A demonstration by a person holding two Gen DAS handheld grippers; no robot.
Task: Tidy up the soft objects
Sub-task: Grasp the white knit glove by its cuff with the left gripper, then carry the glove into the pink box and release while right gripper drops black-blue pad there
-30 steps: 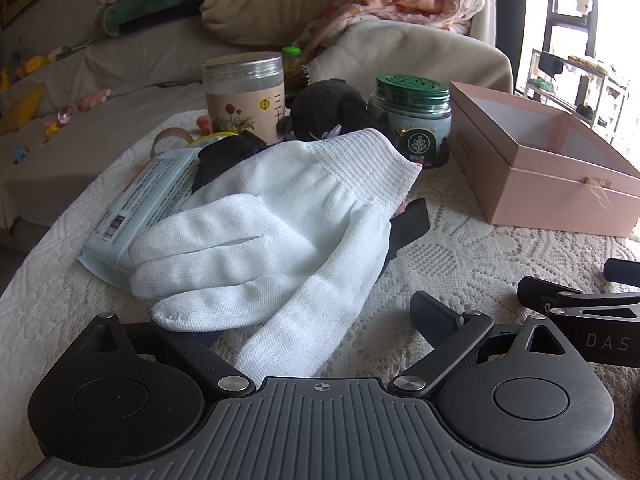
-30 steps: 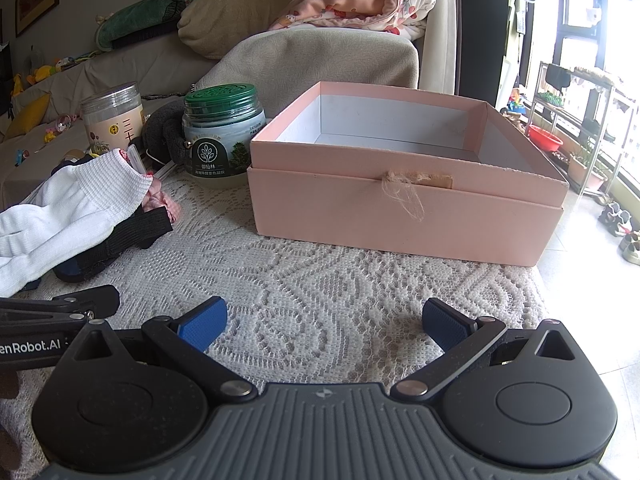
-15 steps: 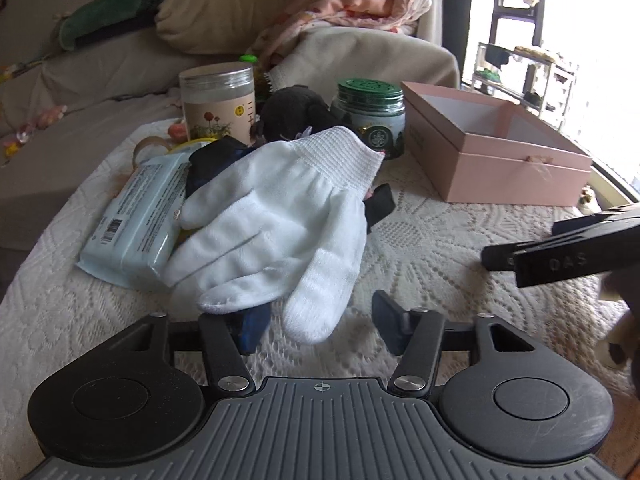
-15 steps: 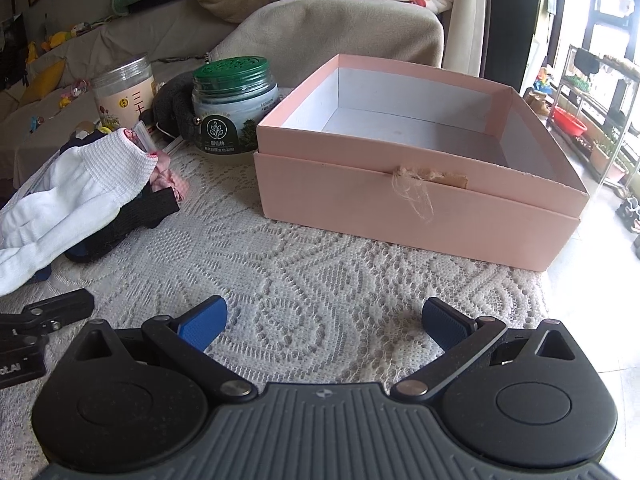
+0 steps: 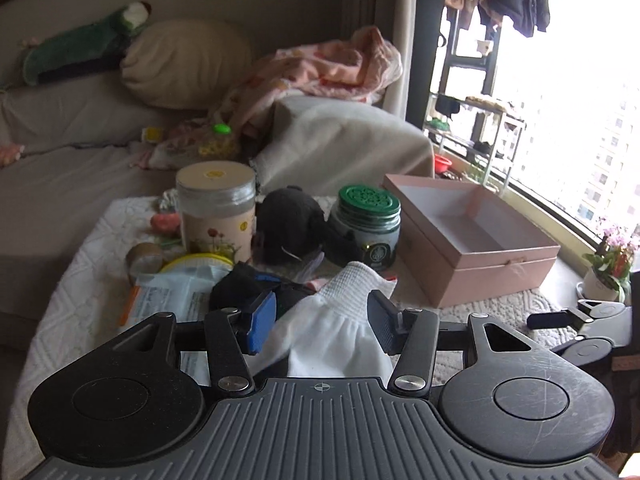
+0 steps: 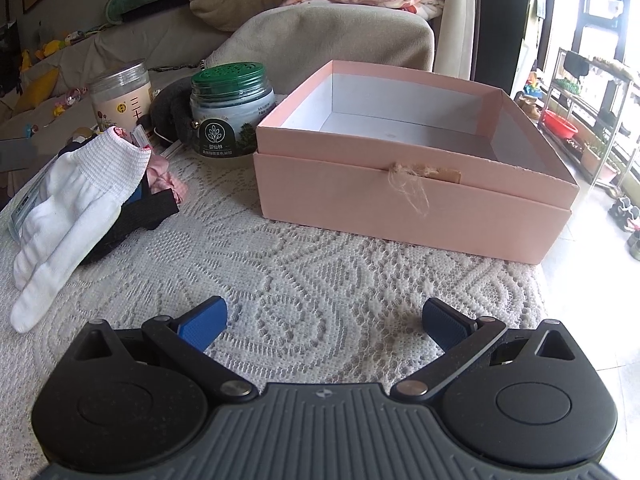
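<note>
A white glove [image 5: 340, 328] lies on a pile of dark cloth [image 5: 236, 288] on the lace-covered table. In the left wrist view its cuff and palm show between the pads of my left gripper [image 5: 321, 304]. The jaws stand about half open. The fabric spreads wider than the gap beneath them, and no pad visibly presses it. In the right wrist view the glove [image 6: 80, 200] drapes free, fingertips on the lace. A black plush [image 5: 292, 224] sits behind it. The pink box [image 6: 400, 208] stands open and empty. My right gripper [image 6: 324, 306] hangs open over bare lace before the box.
A green-lidded jar [image 6: 232, 120] and a cream-lidded jar [image 6: 120, 96] stand behind the pile. A pale tissue pack [image 5: 168, 296] and a tape roll [image 5: 144, 260] lie left of it. A potted plant [image 5: 608, 268] sits at the far right, a sofa behind. The table ends just right of the box.
My left gripper's jaws narrowed from wide to about half. It rose and tilted up, so the glove now shows between its pads. The right gripper kept still.
</note>
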